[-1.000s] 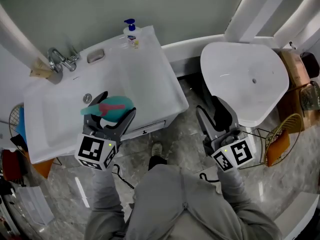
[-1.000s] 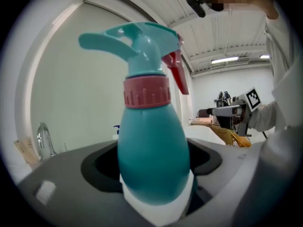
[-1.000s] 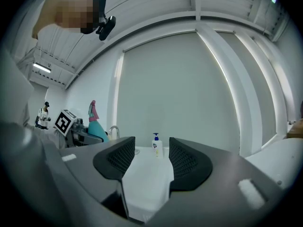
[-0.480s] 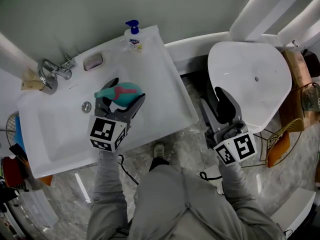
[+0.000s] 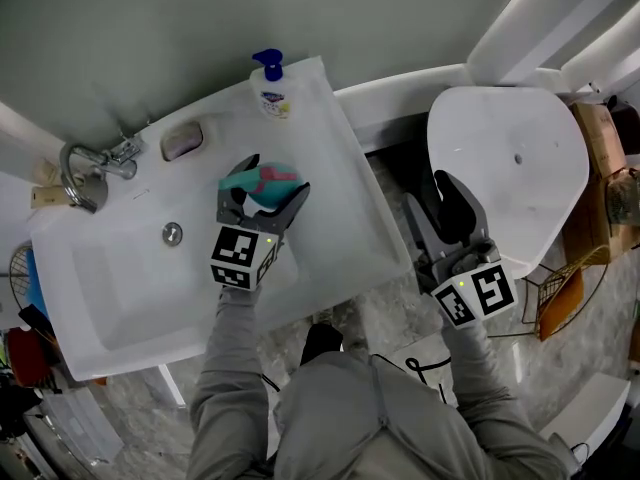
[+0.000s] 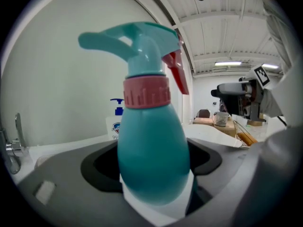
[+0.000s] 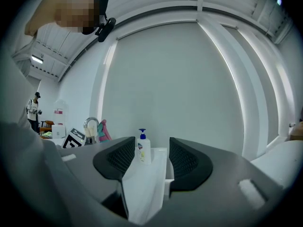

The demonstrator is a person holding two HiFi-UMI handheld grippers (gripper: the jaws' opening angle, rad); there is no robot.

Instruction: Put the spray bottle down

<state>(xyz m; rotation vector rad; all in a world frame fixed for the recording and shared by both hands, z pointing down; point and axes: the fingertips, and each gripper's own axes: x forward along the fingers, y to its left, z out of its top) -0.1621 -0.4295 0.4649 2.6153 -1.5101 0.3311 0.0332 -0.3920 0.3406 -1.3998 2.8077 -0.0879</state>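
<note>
A teal spray bottle [image 5: 262,182] with a pink collar and red trigger is held upright between the jaws of my left gripper [image 5: 266,193], over the right part of the white sink unit [image 5: 330,168]. In the left gripper view the spray bottle [image 6: 151,150] fills the middle, and the left gripper [image 6: 152,167] is shut on its body. My right gripper [image 5: 440,208] hangs beside the sink's right edge, over the floor. Its jaws stand apart in the right gripper view, and the right gripper [image 7: 150,161] holds nothing.
A soap pump bottle [image 5: 269,85] stands at the sink's back right corner. A faucet [image 5: 85,163] and a soap bar [image 5: 182,140] sit at the back left, a drain [image 5: 172,233] in the basin. A white toilet lid [image 5: 505,158] lies to the right.
My left gripper has carried the spray bottle to the right and farther back over the sink, toward the soap pump bottle. The right gripper has barely shifted.
</note>
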